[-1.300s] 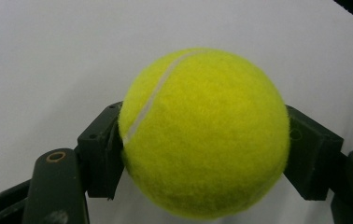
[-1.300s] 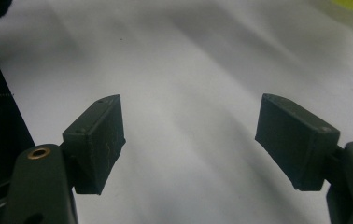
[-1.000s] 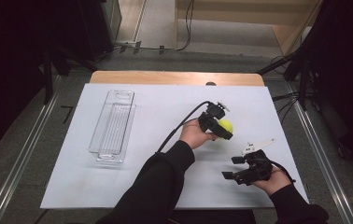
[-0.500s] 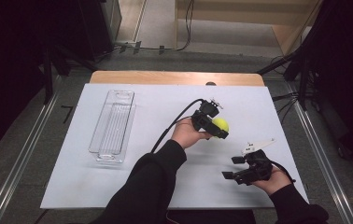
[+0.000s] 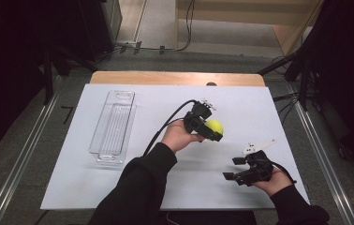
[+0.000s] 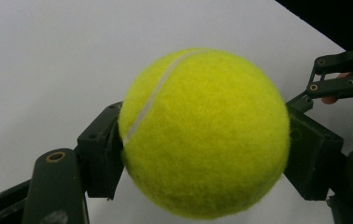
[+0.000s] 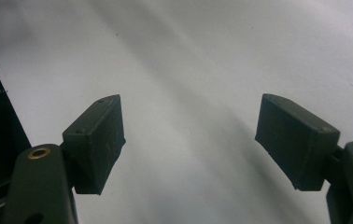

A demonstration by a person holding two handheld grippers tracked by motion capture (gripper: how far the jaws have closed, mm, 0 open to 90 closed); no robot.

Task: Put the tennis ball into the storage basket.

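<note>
Fuzzy yellow-green felt, crossed by one curved white seam, covers the tennis ball [image 6: 205, 133], which is clamped between the flat black pads [image 6: 102, 156] of the left gripper [image 5: 211, 130] above the white table sheet [image 5: 269, 108]. No lettering can be read on the ball. The right gripper [image 5: 236, 168] is held with its jaws spread wide and nothing between its blocky matte pads [image 7: 95, 140], low over the sheet, though contact cannot be judged. A clear, ribbed, oblong plastic tray [image 5: 114, 123] is seen well apart at the left.
</note>
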